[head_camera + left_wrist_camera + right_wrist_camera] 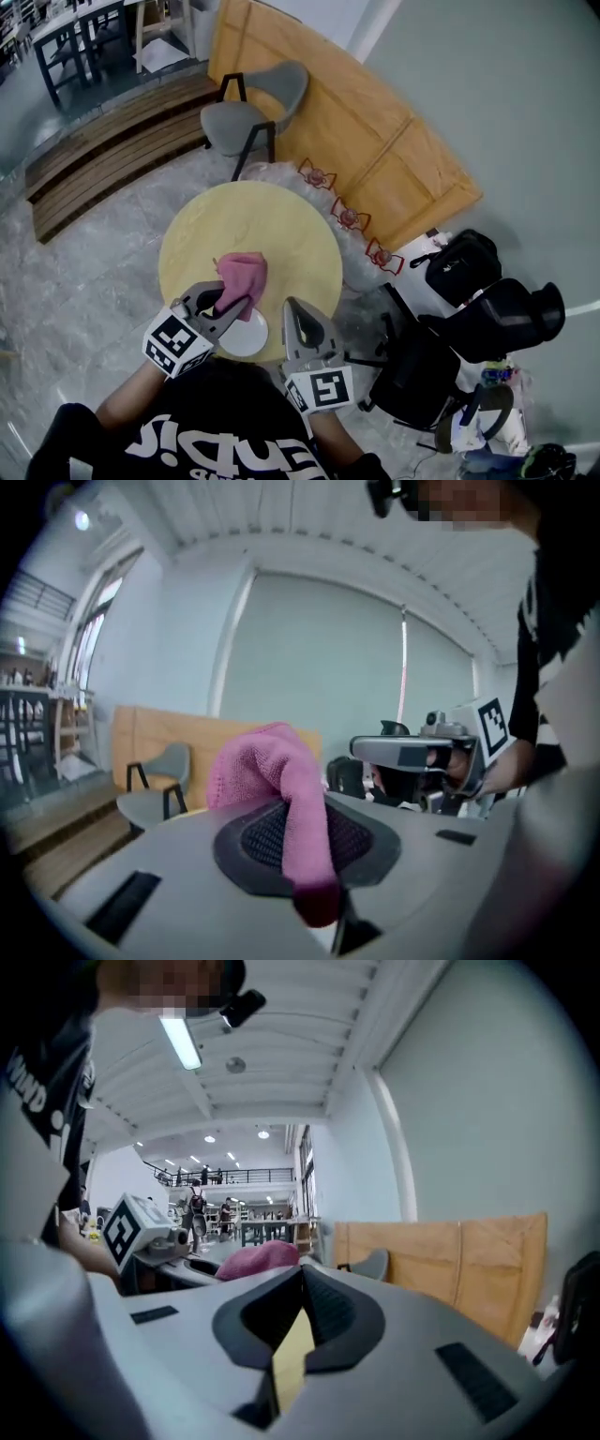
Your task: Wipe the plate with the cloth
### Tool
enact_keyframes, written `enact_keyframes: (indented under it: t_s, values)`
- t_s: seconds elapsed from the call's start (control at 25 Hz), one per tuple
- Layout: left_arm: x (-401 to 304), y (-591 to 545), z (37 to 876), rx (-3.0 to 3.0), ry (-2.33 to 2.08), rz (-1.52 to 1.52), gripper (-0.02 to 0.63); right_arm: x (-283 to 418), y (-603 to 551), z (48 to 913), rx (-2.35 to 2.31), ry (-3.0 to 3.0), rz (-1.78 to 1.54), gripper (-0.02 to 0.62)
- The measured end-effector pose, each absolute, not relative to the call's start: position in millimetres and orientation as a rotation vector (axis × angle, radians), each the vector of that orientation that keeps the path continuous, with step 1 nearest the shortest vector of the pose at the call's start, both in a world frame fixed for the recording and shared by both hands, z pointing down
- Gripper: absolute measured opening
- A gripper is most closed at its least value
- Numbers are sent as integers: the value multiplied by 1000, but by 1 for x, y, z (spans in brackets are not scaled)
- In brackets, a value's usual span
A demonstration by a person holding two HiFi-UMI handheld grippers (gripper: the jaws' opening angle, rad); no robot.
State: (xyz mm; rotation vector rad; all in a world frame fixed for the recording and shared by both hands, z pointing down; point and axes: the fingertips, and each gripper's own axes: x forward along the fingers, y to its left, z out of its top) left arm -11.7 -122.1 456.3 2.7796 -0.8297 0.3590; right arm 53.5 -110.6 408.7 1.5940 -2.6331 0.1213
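A pink cloth hangs bunched over the round yellow table, and my left gripper is shut on its near end. In the left gripper view the cloth drapes out of the closed jaws of the left gripper. A small white plate lies at the table's near edge, just under and right of the left gripper. My right gripper hovers beside the plate, shut with nothing in it. In its own view the right gripper has its pads together, with the cloth to the left beyond.
A grey chair stands behind the table. A large wooden board lies on the floor beyond it. Black bags and a black chair crowd the right side. Slatted wooden decking runs at the left.
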Motion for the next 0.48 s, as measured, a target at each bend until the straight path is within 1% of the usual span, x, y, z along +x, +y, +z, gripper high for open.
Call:
enact_keyframes:
  t_s: [0.08, 0.16, 0.48]
  values:
    - [-17, -122, 435, 2850, -942, 222, 62, 57, -104, 388, 1662, -2630, -19, 23]
    - [-22, -120, 428, 2861, -1019, 133, 62, 61, -99, 382, 1711, -2627, -83, 21]
    - [-23, -118, 425, 2871, -1090, 104, 63, 65, -95, 401, 1739, -2605, -5, 21]
